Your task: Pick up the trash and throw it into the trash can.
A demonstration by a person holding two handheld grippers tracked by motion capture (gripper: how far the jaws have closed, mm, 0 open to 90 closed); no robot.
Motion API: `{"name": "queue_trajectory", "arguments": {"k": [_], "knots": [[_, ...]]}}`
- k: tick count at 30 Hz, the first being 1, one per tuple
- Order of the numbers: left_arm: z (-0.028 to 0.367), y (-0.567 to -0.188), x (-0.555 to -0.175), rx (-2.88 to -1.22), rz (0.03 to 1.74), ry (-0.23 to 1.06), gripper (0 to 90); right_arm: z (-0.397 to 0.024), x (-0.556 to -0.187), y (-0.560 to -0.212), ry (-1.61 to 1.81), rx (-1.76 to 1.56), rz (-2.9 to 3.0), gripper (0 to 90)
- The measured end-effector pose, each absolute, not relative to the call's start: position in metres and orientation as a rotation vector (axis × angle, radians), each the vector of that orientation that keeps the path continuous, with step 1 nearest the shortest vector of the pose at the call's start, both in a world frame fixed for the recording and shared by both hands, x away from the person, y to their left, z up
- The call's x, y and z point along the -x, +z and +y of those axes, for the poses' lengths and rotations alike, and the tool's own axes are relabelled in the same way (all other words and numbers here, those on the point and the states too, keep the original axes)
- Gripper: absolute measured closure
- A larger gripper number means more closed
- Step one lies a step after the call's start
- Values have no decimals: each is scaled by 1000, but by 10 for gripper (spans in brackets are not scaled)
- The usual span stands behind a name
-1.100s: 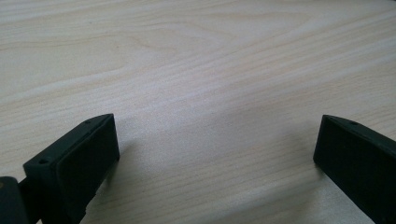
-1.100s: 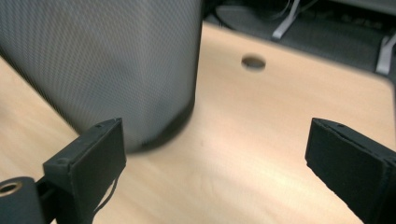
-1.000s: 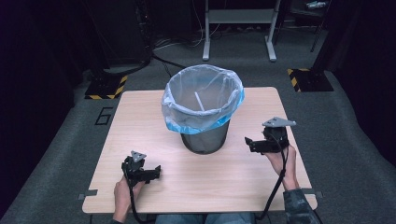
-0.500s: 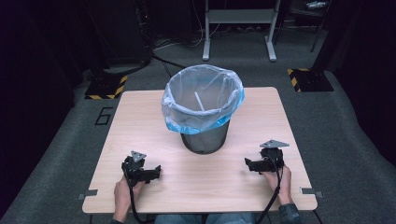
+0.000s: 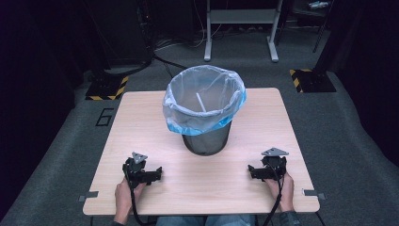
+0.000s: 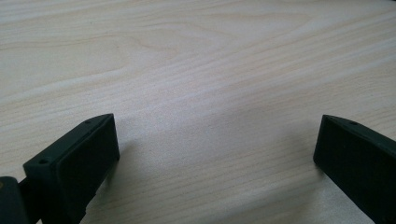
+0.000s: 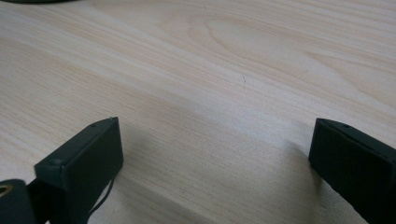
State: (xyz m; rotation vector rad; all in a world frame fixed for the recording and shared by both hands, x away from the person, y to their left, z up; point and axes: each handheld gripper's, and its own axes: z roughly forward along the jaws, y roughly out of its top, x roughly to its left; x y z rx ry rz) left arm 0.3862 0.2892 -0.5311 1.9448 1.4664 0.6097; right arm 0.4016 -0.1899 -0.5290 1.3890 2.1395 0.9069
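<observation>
High view: bin [image 5: 207, 141] with bag liner [image 5: 203, 101] at table [image 5: 141, 113] centre. Left gripper [image 5: 149, 175], right gripper [image 5: 256, 171] near edge, jaws apart, empty. Likely rest or finish; no next move evident.

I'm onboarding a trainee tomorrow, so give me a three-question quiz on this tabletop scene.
1. True or false: the left gripper is open.
2. The liner of the bin is: A) black B) translucent blue C) red
3. Fill in: both the left and the right gripper are at the table's ____ edge, by the person.

Key: 1 true; 2 B; 3 near.
</observation>
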Motion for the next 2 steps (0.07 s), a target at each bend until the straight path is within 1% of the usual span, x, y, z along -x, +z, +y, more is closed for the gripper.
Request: {"name": "queue_trajectory", "arguments": {"k": [2], "knots": [[289,-531,-386,-1937,1470,610,0,-190,-402,-529,905,-1394,2136,15]]}}
